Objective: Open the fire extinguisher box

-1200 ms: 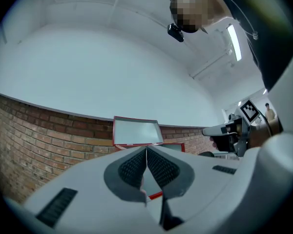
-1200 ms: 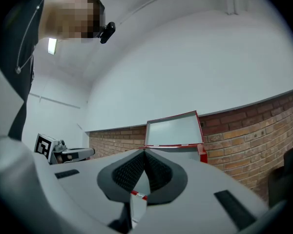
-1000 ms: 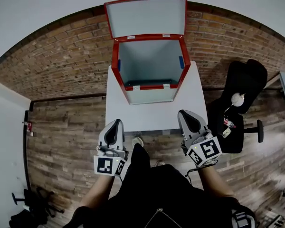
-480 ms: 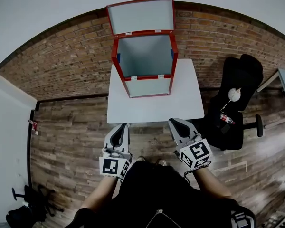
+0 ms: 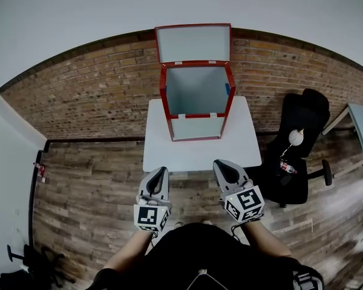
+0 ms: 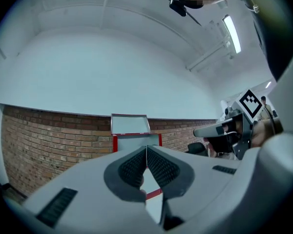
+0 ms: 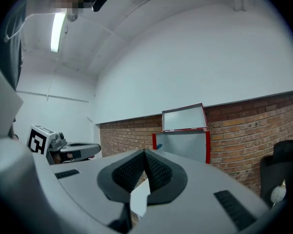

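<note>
A view from above shows a red fire extinguisher box (image 5: 197, 128) standing on the far half of a small white table (image 5: 169, 157), which is pushed against a brick wall (image 5: 91, 92). The box is already open. Its red-framed lid (image 5: 193, 43) is swung up and stands upright against the wall, and the pale grey inside faces me. A small blue tab (image 5: 227, 89) shows on the inner right wall of the box.

I hold both grippers side by side near me, with their tips at about the table's near edge and well apart from the box. The left gripper (image 5: 160, 173) is clenched, its ribbed pads pressed together with nothing between them. The right gripper (image 5: 220, 165) is clenched the same way and also holds nothing. Both point toward the box, and each carries a cube with black and white square markers at its near end.

A black office chair (image 5: 307, 119) stands to the right of the table on the wooden plank floor (image 5: 91, 186). In the left gripper view the right gripper appears off to the right.
</note>
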`<action>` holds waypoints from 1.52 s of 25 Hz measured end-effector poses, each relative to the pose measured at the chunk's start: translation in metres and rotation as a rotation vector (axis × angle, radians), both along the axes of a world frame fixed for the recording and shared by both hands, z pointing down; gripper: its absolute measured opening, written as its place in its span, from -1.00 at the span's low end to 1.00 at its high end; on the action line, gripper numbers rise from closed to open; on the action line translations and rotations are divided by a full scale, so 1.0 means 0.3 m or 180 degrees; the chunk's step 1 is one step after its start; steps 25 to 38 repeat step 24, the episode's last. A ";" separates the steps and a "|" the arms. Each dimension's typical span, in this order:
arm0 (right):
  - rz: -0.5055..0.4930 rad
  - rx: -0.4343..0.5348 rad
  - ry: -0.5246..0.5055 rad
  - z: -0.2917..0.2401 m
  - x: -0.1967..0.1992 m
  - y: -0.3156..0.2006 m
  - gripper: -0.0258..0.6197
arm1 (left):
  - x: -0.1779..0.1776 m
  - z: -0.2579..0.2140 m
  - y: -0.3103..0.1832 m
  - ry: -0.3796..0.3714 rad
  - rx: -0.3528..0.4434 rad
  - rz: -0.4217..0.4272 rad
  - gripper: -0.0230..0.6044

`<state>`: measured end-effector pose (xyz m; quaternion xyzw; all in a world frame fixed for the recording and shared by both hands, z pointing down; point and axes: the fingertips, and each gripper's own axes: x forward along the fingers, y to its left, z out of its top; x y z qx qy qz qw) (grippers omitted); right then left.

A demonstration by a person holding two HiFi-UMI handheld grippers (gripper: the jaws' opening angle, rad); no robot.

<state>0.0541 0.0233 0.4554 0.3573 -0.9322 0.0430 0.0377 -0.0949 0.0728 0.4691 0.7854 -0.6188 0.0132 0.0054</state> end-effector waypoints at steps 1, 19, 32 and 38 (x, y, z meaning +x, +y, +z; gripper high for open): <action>0.0030 -0.0026 -0.0040 0.001 -0.002 -0.001 -0.86 | -0.008 0.006 0.007 0.0014 -0.0003 0.0001 -0.75; 0.0109 -0.0265 -0.0039 0.073 -0.033 -0.008 -0.86 | 0.001 0.020 -0.002 0.0009 -0.0022 0.0297 -0.75; 0.0126 -0.0256 -0.0008 0.070 -0.030 -0.022 -0.86 | 0.003 0.013 -0.015 0.0040 -0.0039 0.0332 -0.75; 0.0126 -0.0256 -0.0008 0.070 -0.030 -0.022 -0.86 | 0.003 0.013 -0.015 0.0040 -0.0039 0.0332 -0.75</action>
